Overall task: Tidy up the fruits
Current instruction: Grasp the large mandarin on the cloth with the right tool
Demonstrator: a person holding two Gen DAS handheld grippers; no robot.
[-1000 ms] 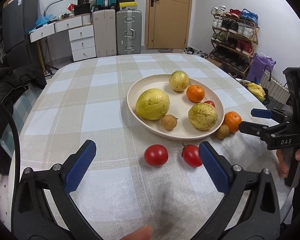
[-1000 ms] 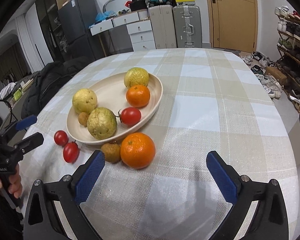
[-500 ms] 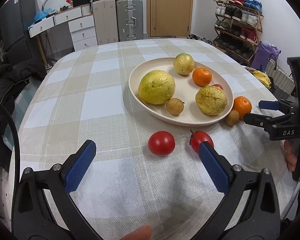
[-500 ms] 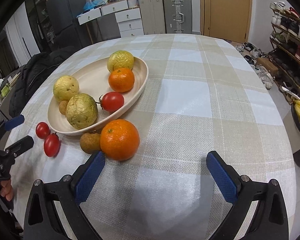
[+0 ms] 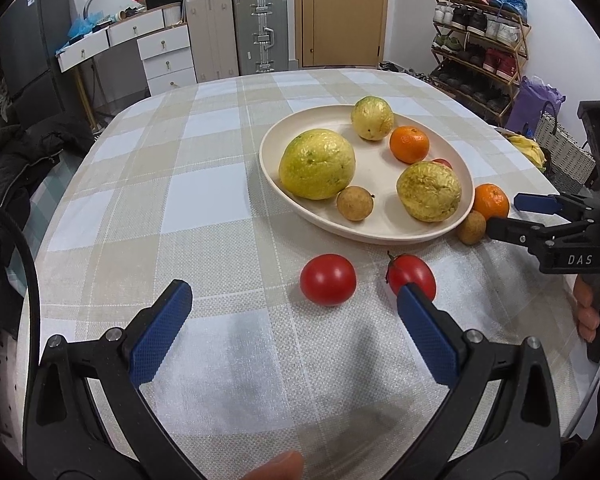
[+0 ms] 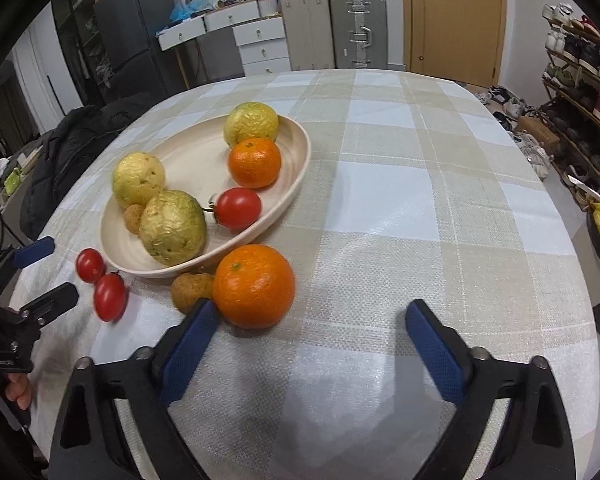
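A cream oval plate (image 5: 384, 233) (image 6: 296, 160) holds three yellow-green fruits, an orange, a small brown fruit and a tomato (image 6: 238, 207). On the cloth lie two tomatoes (image 5: 328, 279) (image 5: 412, 274), a brown fruit (image 6: 190, 290) and an orange (image 6: 254, 286) (image 5: 491, 201). My left gripper (image 5: 294, 306) is open just short of the two tomatoes. My right gripper (image 6: 312, 316) is open, with the loose orange just ahead of its left finger.
The round table with a checked cloth (image 5: 204, 208) drops off near both grippers. A dark jacket (image 5: 16, 160) hangs at the left. Suitcases, drawers and a shoe rack (image 5: 480, 52) stand behind. A basket with bananas (image 5: 528, 148) sits at the right.
Both grippers have moved forward. The two tomatoes are closer to my left gripper, and the loose orange now sits just ahead of my right gripper's left finger.
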